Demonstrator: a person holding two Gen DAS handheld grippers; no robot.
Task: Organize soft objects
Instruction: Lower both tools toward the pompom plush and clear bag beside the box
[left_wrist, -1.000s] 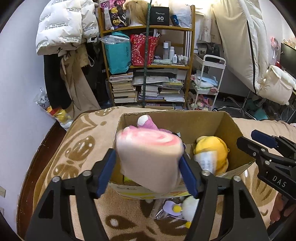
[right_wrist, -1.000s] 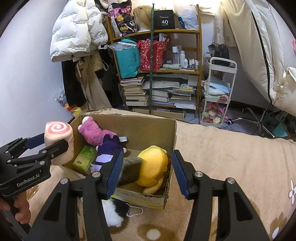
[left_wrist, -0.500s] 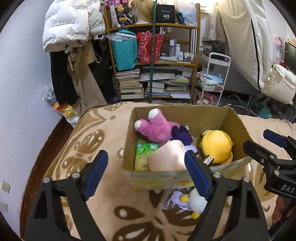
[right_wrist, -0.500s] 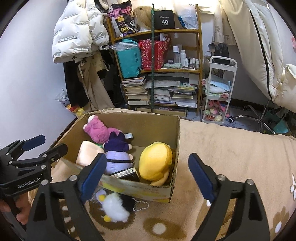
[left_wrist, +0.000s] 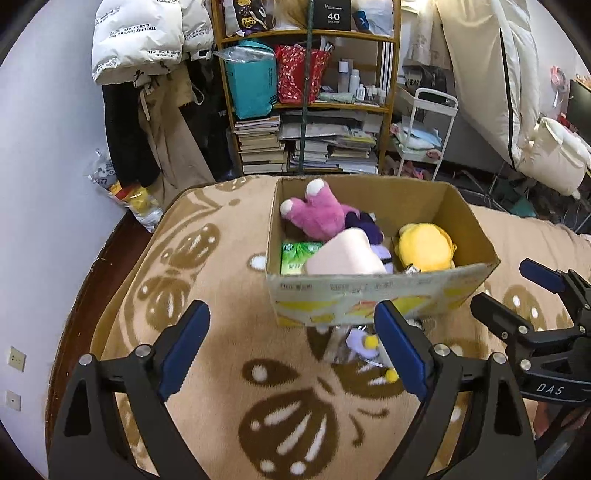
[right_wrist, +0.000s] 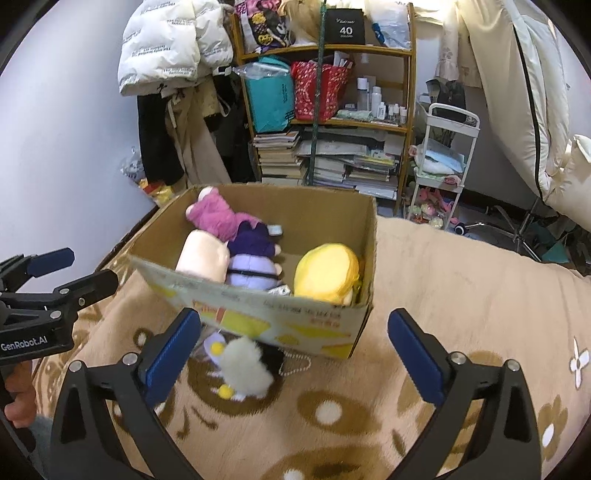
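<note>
An open cardboard box (left_wrist: 369, 299) (right_wrist: 266, 314) stands on a tan patterned blanket. In it lie a peach roll plush (left_wrist: 343, 254) (right_wrist: 203, 254), a pink plush (left_wrist: 314, 214), a purple plush (right_wrist: 253, 254), a yellow plush (left_wrist: 424, 247) (right_wrist: 327, 271) and a green pack (left_wrist: 295, 254). A white fluffy toy (right_wrist: 243, 369) (left_wrist: 364, 343) lies on the blanket against the box's front wall. My left gripper (left_wrist: 290, 325) hangs in front of the box, jaws opening, with nothing between them. My right gripper (right_wrist: 295, 325) is also opening and empty, just above the fluffy toy.
A crowded bookshelf (left_wrist: 306, 110), hanging coats (left_wrist: 140, 74) and a white trolley (left_wrist: 424, 133) stand behind the bed. The blanket (left_wrist: 221, 387) ends at a dark edge on the left, near the wall. A hand (right_wrist: 18, 391) grips the left tool's handle.
The left gripper let go of the peach roll plush, which now lies in the box. Both grippers opened wide and drew back from the box toward the near side of the blanket.
</note>
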